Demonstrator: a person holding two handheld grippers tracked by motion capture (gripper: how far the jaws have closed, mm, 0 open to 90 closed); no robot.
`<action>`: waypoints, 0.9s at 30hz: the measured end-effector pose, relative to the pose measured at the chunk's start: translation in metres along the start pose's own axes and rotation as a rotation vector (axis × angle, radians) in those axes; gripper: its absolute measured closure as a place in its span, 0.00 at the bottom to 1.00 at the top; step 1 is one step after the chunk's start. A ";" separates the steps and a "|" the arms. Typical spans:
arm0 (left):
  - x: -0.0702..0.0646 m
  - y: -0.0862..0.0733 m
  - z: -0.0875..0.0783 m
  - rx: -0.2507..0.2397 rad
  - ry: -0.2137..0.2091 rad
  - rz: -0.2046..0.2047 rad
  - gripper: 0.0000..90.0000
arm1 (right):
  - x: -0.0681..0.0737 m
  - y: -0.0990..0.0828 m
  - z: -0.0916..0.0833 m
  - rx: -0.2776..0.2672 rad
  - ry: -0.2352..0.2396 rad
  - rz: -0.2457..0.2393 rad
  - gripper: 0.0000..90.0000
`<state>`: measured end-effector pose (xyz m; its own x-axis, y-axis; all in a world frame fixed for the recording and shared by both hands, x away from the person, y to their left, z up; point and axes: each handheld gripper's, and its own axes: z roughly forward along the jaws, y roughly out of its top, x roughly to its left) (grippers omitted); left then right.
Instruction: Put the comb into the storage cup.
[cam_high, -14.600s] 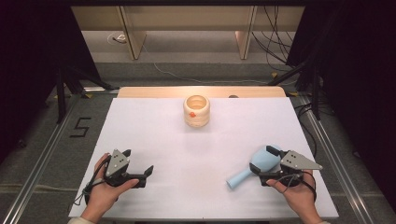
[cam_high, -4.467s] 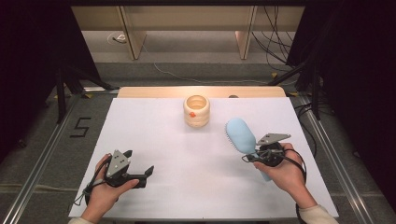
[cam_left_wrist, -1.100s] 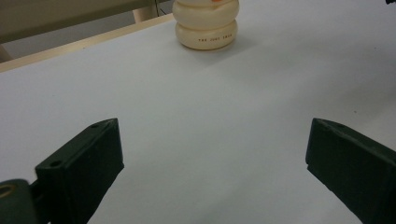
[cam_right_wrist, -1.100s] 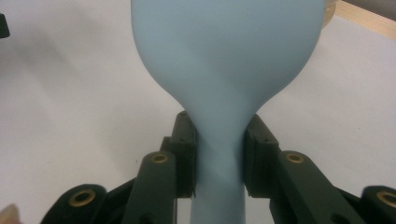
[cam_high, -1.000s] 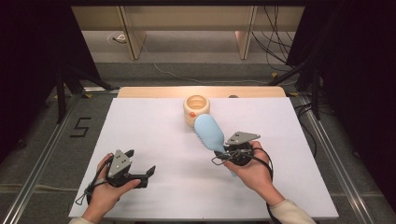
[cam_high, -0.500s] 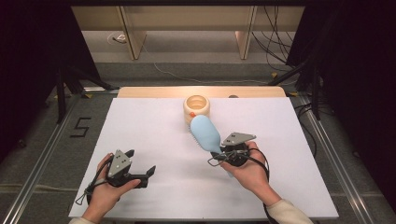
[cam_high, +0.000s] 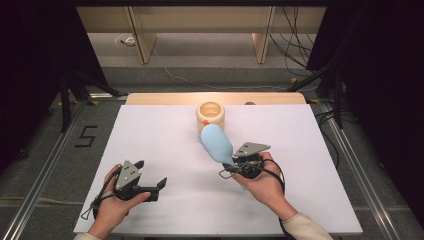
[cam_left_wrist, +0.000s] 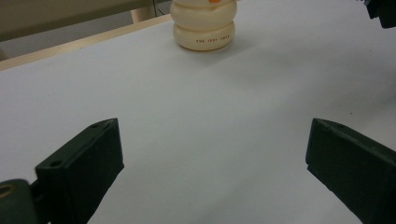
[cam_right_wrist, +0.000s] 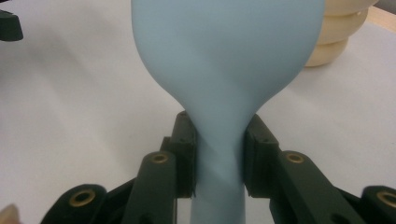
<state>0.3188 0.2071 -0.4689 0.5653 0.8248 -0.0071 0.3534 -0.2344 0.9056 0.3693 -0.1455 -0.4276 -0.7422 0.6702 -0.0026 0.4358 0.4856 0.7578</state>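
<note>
**Brush lifted and carried up to the cream holder; placing it is what remains**

White table covering spreads under a dark room, with a wooden edge at the far side and cables on the floor beyond. On it the pale blue hairbrush (cam_high: 216, 143) is off the surface, gripped at its narrow neck by the right gripper (cam_high: 231, 169); in the right gripper view the two black jaws press against both sides of the handle (cam_right_wrist: 219, 163), so the grip looks firm. The brush head points toward the cream ring-stacked holder (cam_high: 210, 115) and its far end lies just in front of that holder, bristles turned to the holder's left side. Whether the head touches the holder cannot be told from the high view.

Judged from this, the pickup and most of the carry are done. What seems left is raising the brush over the holder's open top and setting it in or against it, then letting go.

Well to the near left of the holder, the left gripper (cam_high: 150, 187) rests on the white covering (cam_high: 310, 165) with its jaws spread wide and nothing between them.
</note>
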 end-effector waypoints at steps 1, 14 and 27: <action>0.000 0.000 0.000 -0.003 -0.007 -0.001 0.04 | 0.000 0.000 0.000 0.000 -0.001 0.000 0.78; -0.025 0.021 0.011 -0.048 -0.121 -0.056 0.00 | 0.005 0.001 0.006 -0.002 0.006 -0.003 0.78; -0.054 0.054 0.040 -0.072 -0.211 -0.049 0.00 | 0.009 0.001 0.008 -0.006 0.010 -0.010 0.78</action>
<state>0.3372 0.1296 -0.4369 0.6947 0.7067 -0.1340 0.3346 -0.1526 0.9299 0.3672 -0.1349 -0.4317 -0.7516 0.6596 -0.0038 0.4250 0.4886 0.7620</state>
